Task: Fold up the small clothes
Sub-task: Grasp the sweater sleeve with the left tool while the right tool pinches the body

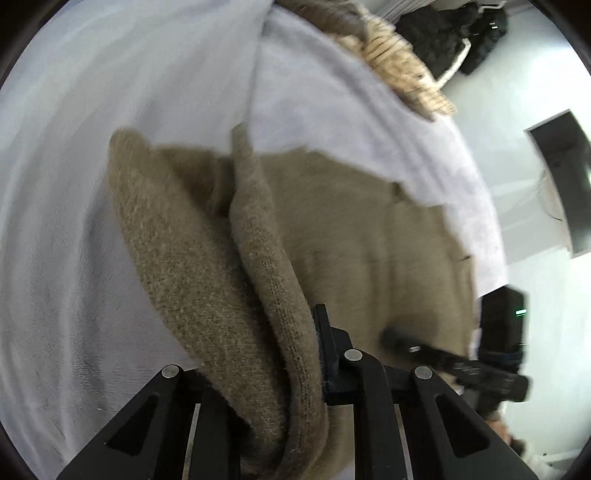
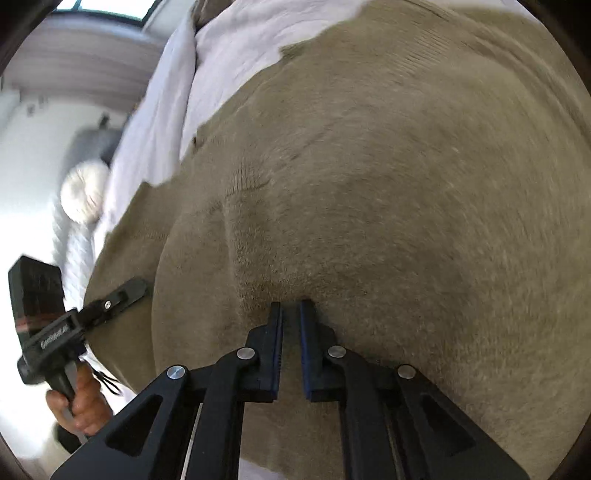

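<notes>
Olive-brown knit garment point(image 2: 369, 184) spreads across a pale lavender bedsheet point(image 1: 92, 184), its far edge ragged against bare sheet that runs on toward the far side of the bed. In the left wrist view, open sheet lies to the left of the garment point(image 1: 369, 240); at the bed's far right corner sit a tan woven item point(image 1: 399, 62) and a dark bundle point(image 1: 454, 33), with white wall point(image 1: 517, 147) and a dark panel point(image 1: 565, 177) beyond the right edge. The left gripper point(image 1: 295, 350) pinches a thick fold of the knit, which rises as a ridge out of its jaws; one finger point(image 1: 325, 332) shows beside the cloth, the other is hidden under it. The right gripper point(image 2: 291, 306) presses its tips into the garment, fingers point(image 2: 275, 343) drawn close with a narrow slot between; whether cloth is caught there cannot be told. Off the bed's left edge in the right wrist view, a hand point(image 2: 83, 402) grips the handle of the left gripper point(image 2: 122, 291), which reaches in at the garment's edge. Both views are motion-blurred.
</notes>
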A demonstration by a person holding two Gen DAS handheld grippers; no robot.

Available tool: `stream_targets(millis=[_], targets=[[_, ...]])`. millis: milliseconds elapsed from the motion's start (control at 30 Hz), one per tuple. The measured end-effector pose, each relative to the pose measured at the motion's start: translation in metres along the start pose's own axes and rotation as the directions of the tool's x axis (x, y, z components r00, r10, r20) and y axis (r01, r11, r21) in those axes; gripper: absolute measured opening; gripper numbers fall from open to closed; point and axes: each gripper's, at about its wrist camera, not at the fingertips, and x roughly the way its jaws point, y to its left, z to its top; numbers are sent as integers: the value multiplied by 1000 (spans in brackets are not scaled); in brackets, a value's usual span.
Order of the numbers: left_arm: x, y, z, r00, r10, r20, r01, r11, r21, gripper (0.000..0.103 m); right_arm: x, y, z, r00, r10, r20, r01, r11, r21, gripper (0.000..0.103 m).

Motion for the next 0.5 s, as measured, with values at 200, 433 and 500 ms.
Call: stream_targets(millis=[200, 433, 500], targets=[[-13, -86, 20, 996, -85, 38, 78, 984, 160, 19, -15, -10, -1, 994, 111, -13, -110, 993, 41, 12], [38, -205, 22, 999, -48, 11, 41, 928, 369, 19, -50, -42, -26, 960, 261, 100, -275, 948, 163, 13], [67, -234, 11, 1000, 2, 15, -9, 889, 458, 19, -57, -60, -34, 957, 259, 132, -282, 937, 206, 13]])
